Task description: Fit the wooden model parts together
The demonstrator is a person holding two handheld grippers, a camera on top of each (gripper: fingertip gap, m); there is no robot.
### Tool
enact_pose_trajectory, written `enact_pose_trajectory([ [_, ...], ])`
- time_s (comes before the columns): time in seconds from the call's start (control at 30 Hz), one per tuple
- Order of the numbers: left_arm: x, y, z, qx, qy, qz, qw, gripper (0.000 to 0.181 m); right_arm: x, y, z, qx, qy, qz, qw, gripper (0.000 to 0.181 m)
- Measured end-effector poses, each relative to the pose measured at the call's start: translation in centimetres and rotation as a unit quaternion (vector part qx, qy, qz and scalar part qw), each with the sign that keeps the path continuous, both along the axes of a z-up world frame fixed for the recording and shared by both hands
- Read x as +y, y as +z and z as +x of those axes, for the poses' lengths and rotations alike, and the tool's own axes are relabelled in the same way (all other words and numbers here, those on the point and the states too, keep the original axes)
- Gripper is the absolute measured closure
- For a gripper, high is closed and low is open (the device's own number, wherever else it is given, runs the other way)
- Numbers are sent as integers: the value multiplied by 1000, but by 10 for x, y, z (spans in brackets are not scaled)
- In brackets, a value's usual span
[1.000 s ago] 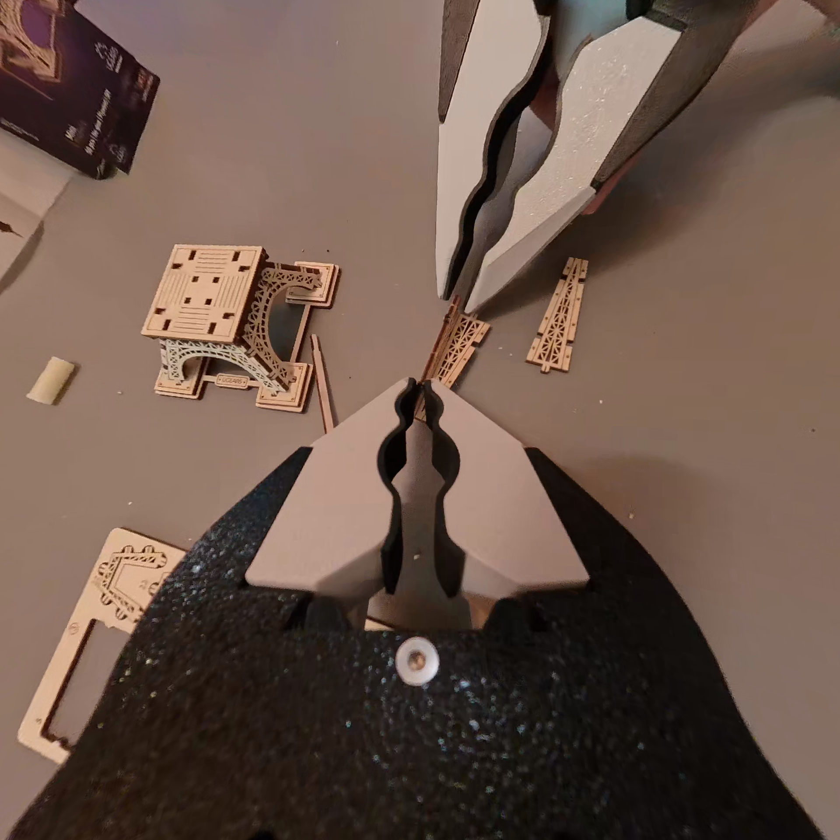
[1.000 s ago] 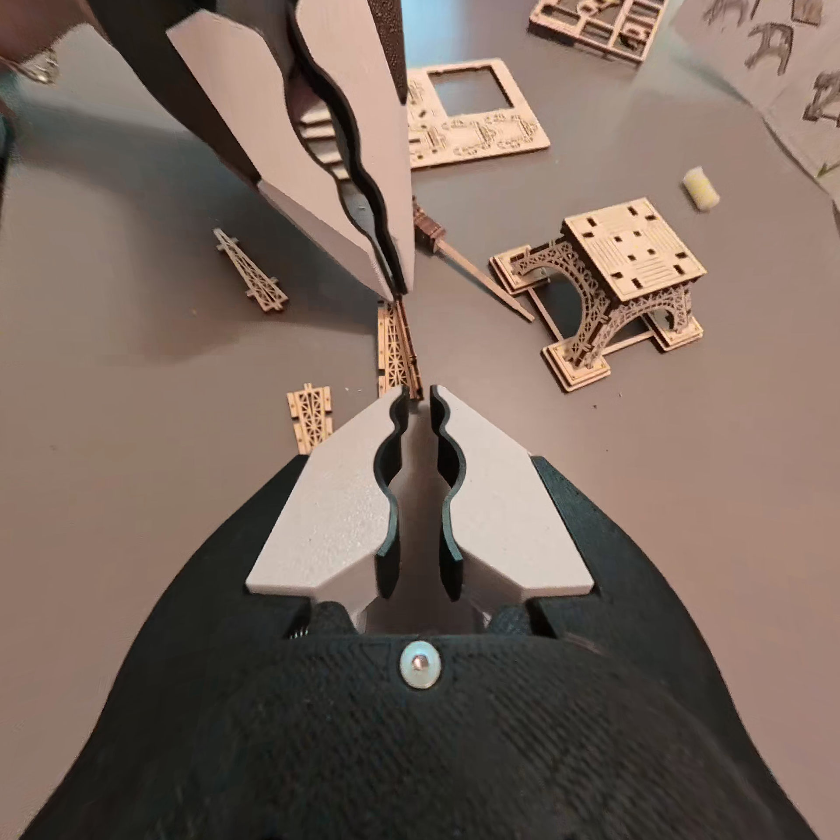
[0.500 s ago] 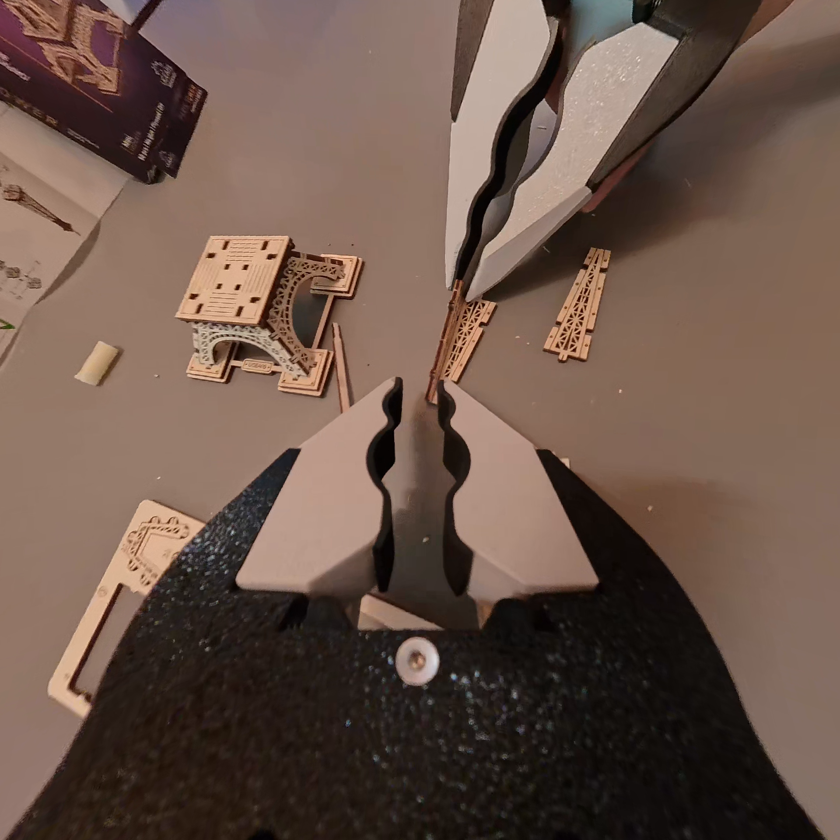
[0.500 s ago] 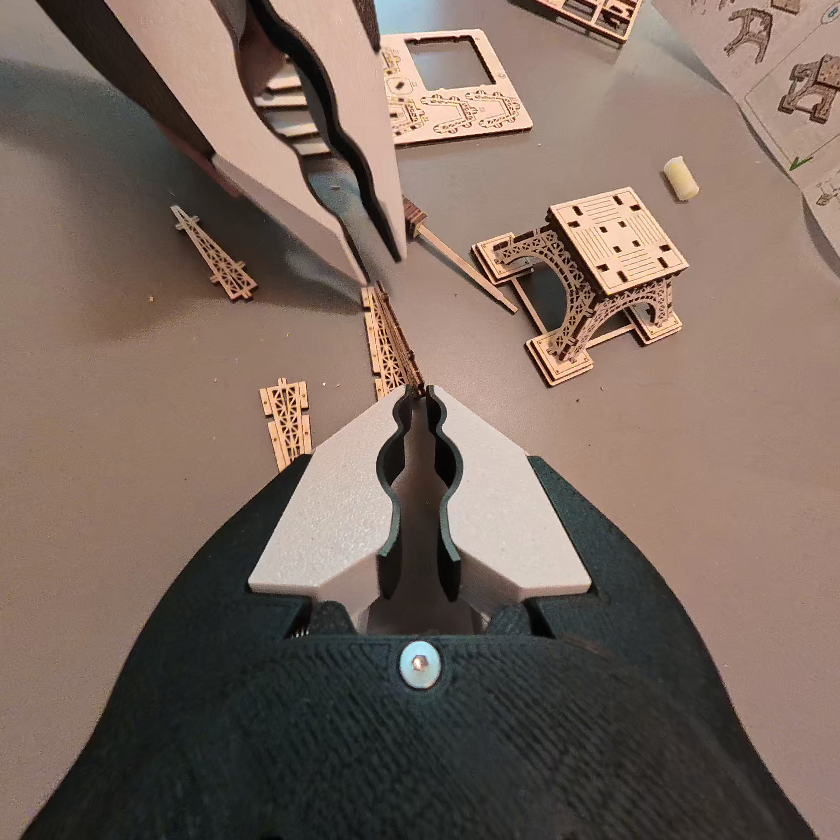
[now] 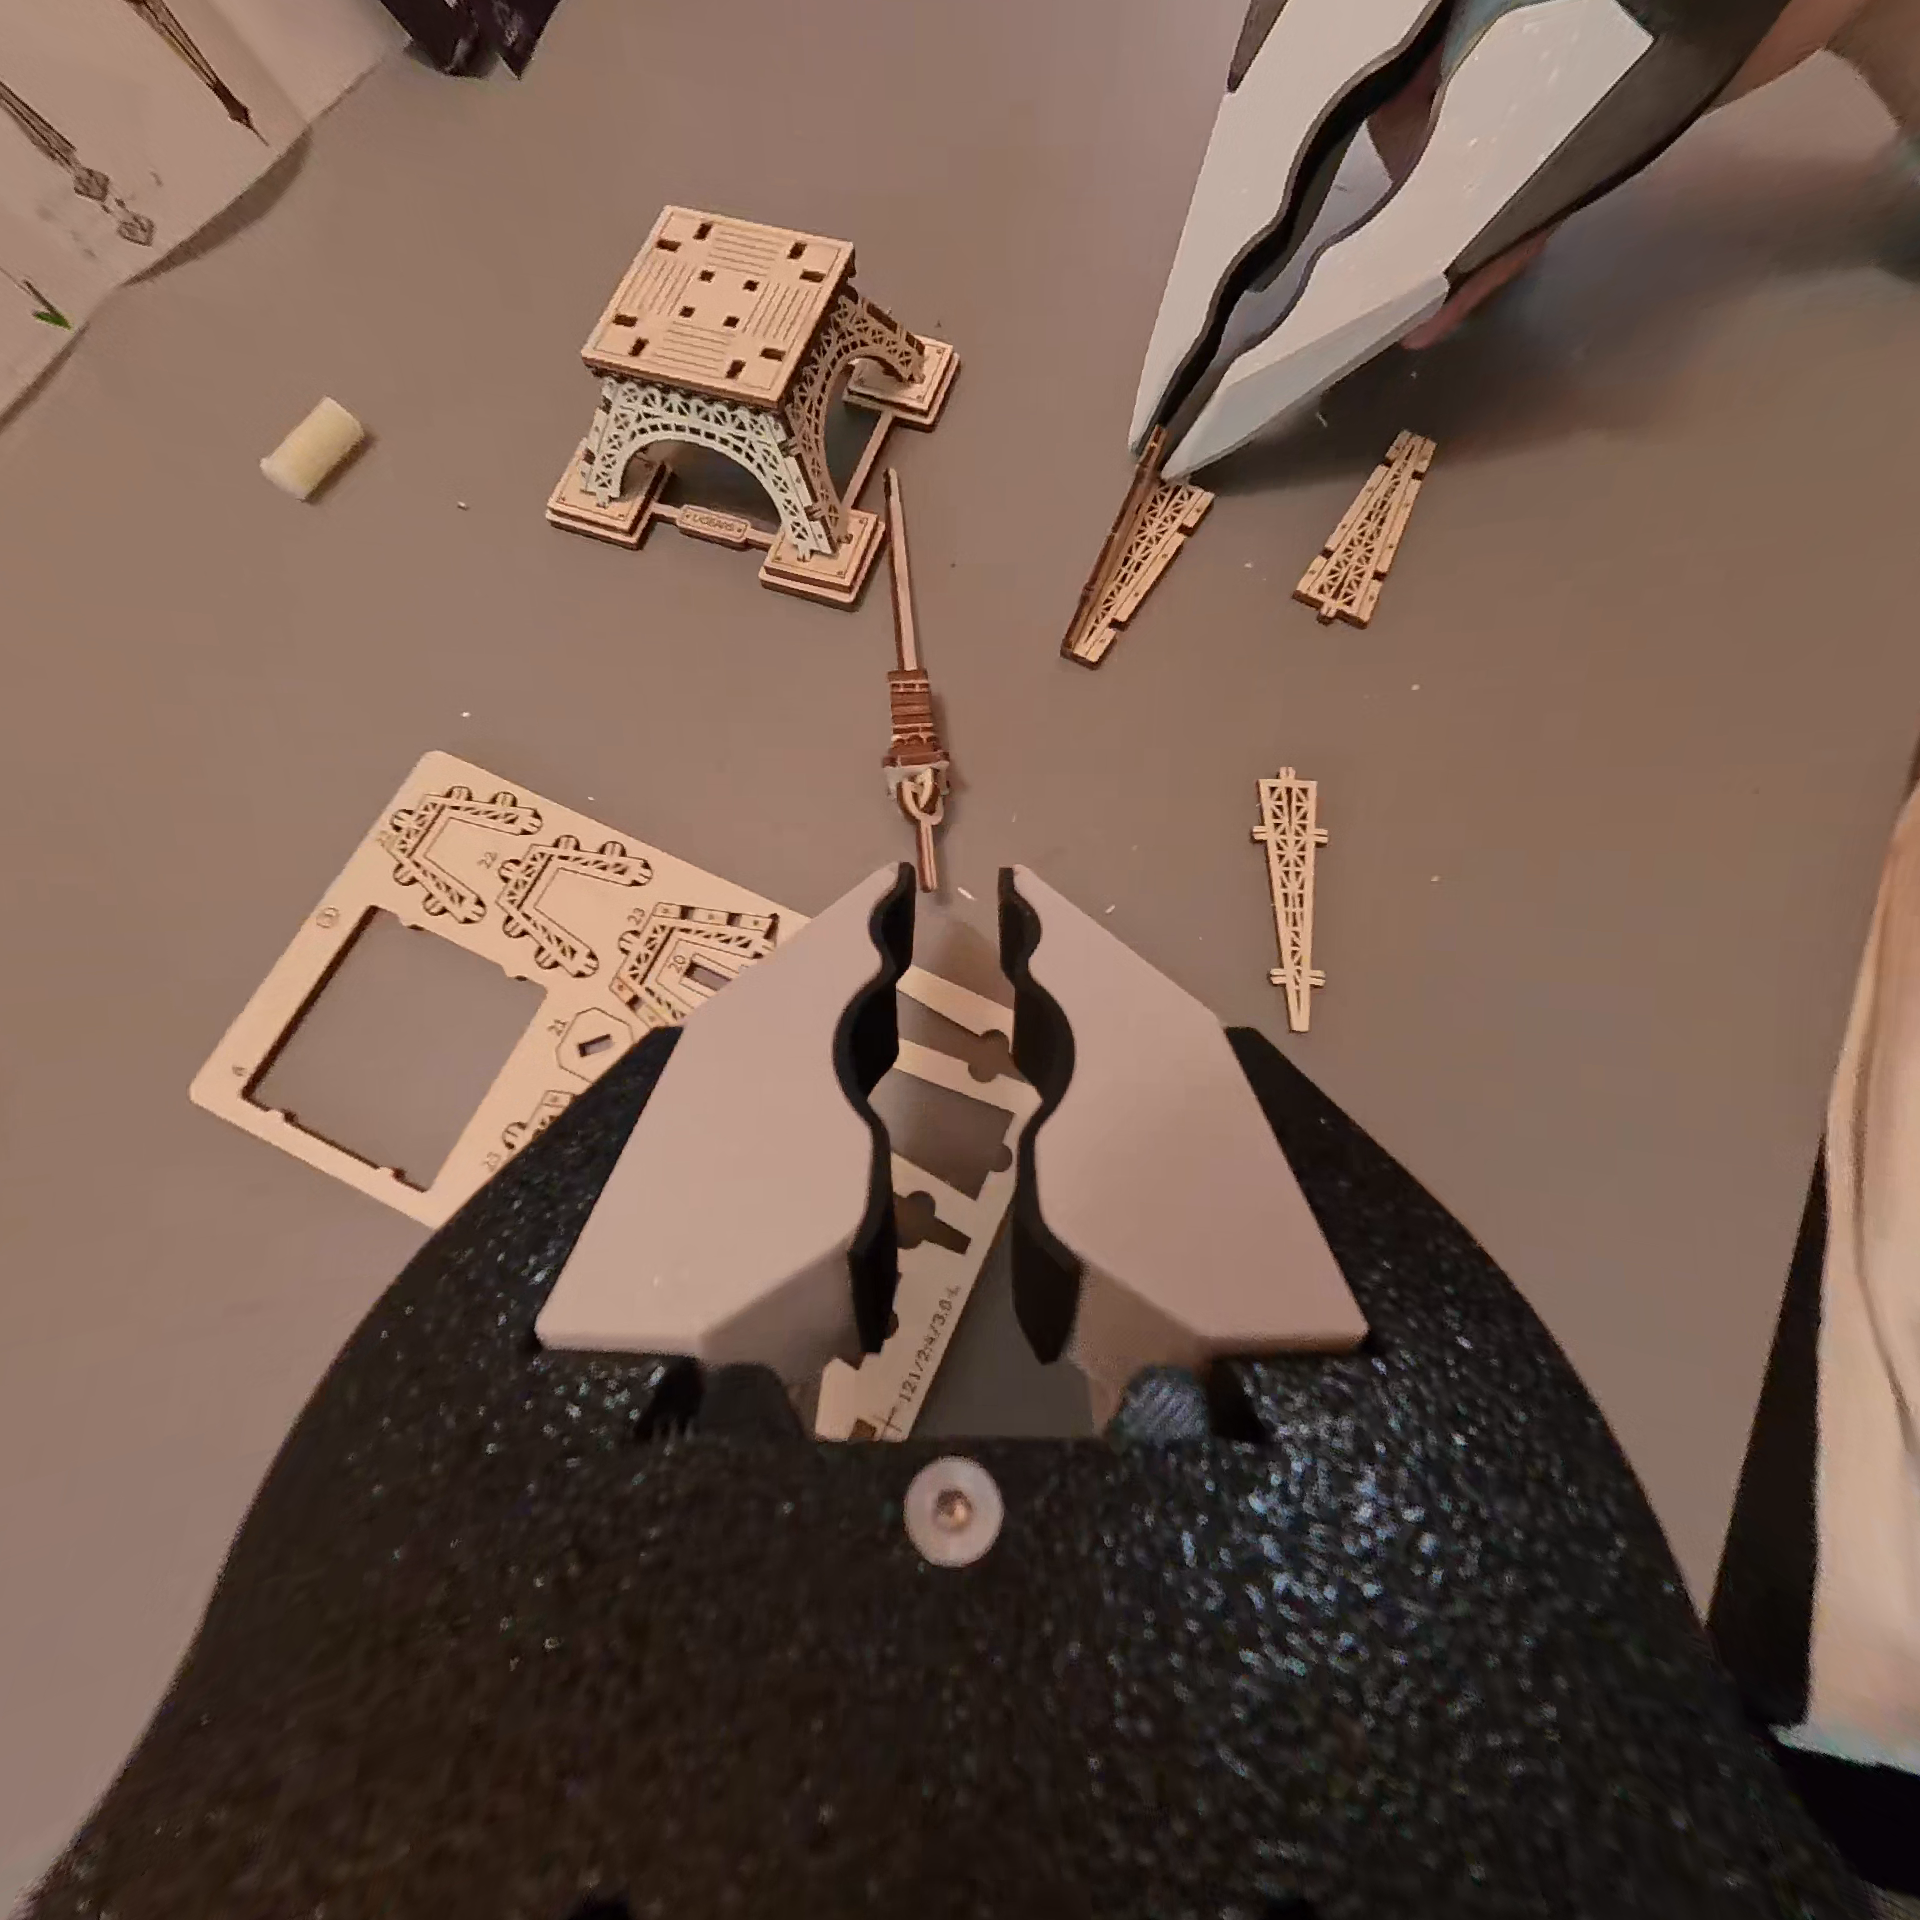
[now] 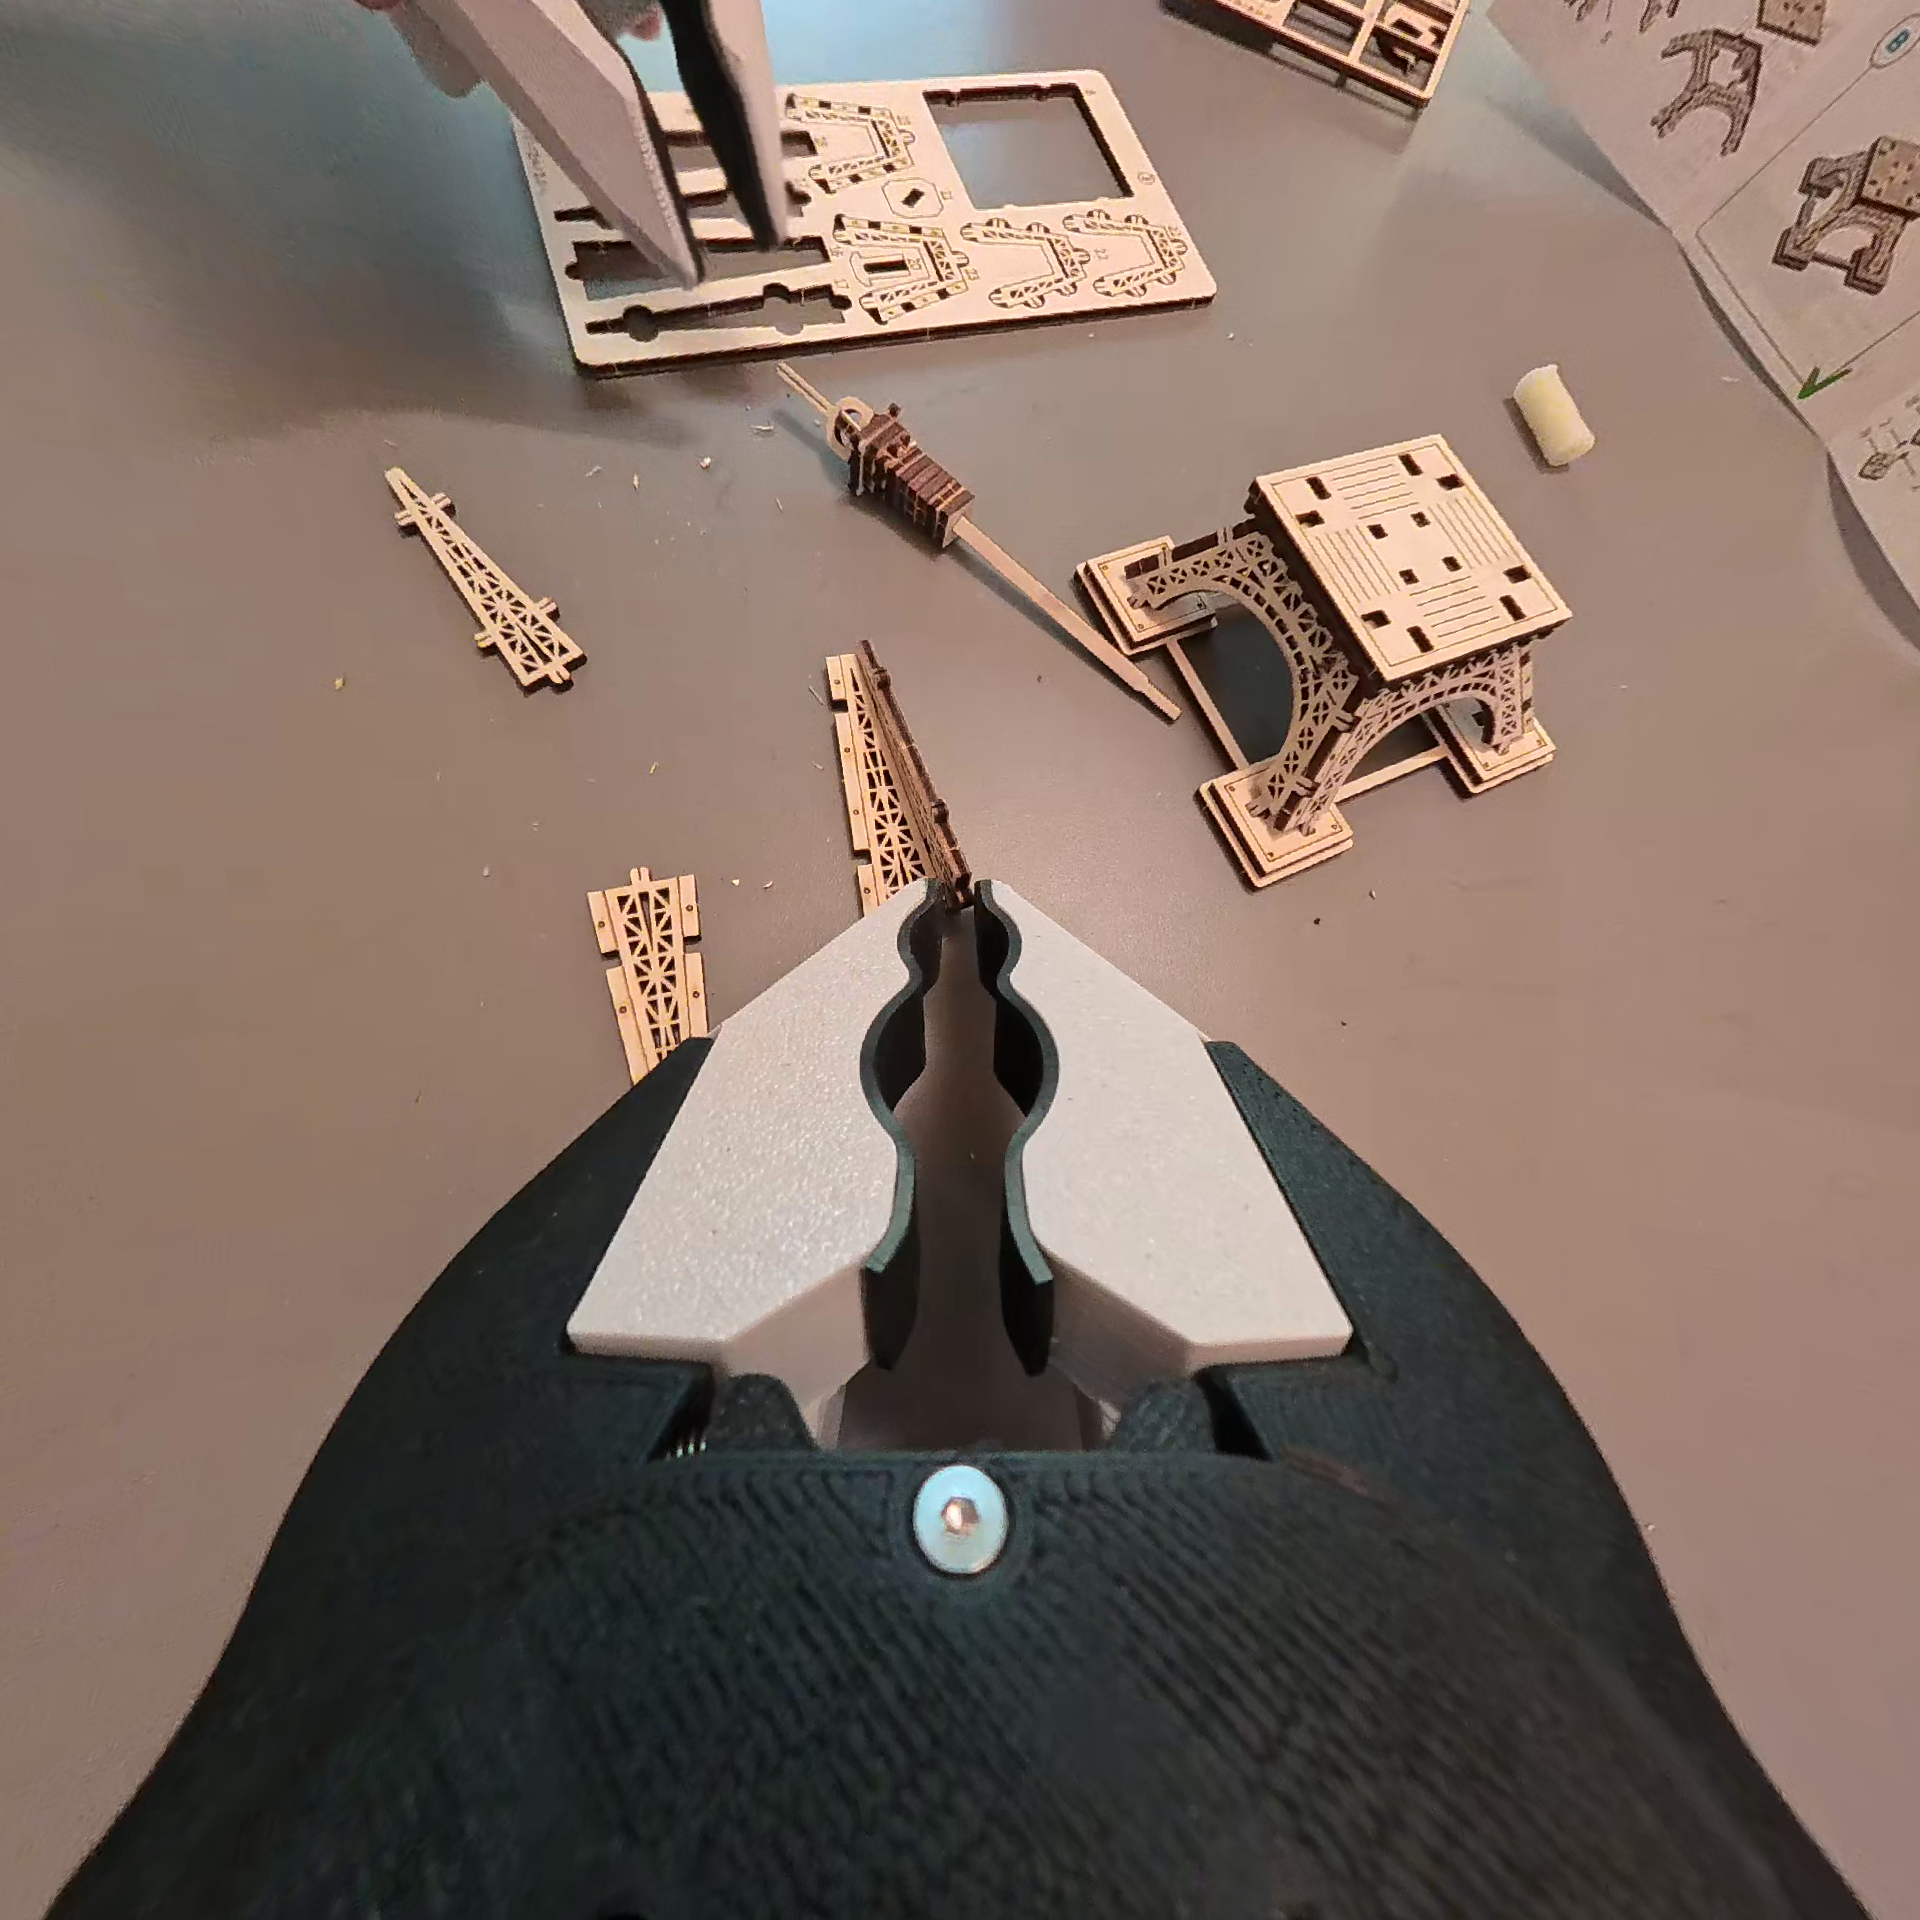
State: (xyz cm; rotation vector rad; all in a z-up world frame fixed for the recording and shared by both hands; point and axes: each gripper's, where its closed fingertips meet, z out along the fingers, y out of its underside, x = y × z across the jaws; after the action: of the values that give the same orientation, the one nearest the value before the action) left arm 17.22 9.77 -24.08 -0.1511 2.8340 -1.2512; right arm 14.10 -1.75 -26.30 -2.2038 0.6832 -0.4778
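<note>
Two lattice side pieces joined at a right angle [image 6: 883,790] lie on the grey table. My right gripper [image 6: 961,891] is shut on their wide end, and the left wrist view shows this too [image 5: 1162,462], with the pieces [image 5: 1138,561] reaching toward the camera. My left gripper [image 5: 956,883] is open and empty, hovering over the punched wooden sheet [image 5: 364,997], just short of the spire part [image 5: 914,717]. In the right wrist view the left gripper [image 6: 727,255] hangs over that sheet [image 6: 1039,281]. The tower base [image 5: 748,384] [image 6: 1351,665] stands upright.
Two loose lattice pieces [image 5: 1366,530] [image 5: 1288,894] lie flat, also in the right wrist view [image 6: 488,582] [image 6: 649,966]. A small pale cylinder [image 6: 1553,416] and instruction sheets [image 6: 1818,208] lie beyond the base. A second part sheet [image 6: 1340,31] is at the far edge. A sleeve [image 5: 1870,1039] is at the right. One gripper's finger ends stand about 12 centimetres off the other's. Left tips and right tips are each some 20 centimetres from the small pale cylinder [image 6: 1553,416]. The left camera catches it too, in the left wrist view [image 5: 321,440].
My left gripper has let go of the narrow end of the joined lattice pieces, opened, and drawn back over the wooden sheet. My right gripper keeps its hold on the wide end.
</note>
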Motion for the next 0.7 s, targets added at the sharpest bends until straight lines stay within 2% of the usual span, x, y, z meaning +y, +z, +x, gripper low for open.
enact_pose_trajectory([
  [0.27, -2, -8, -4, 32, 12, 18, 999, 172, 0, 0, 0, -1, 0, -1, 1000, 177],
  [0.37, -3, -11, 5, 27, 39, 16, 999, 172, 0, 0, 0, -1, 0, -1, 1000, 177],
  [0.6, -11, -23, 9, 19, 50, 23, 998, 170, 0, 0, 0, -2, 0, -2, 1000, 177],
  [0.7, -10, -27, 12, 3, 52, 34, 998, 179, 0, 0, 0, -3, 0, -2, 1000, 177],
])
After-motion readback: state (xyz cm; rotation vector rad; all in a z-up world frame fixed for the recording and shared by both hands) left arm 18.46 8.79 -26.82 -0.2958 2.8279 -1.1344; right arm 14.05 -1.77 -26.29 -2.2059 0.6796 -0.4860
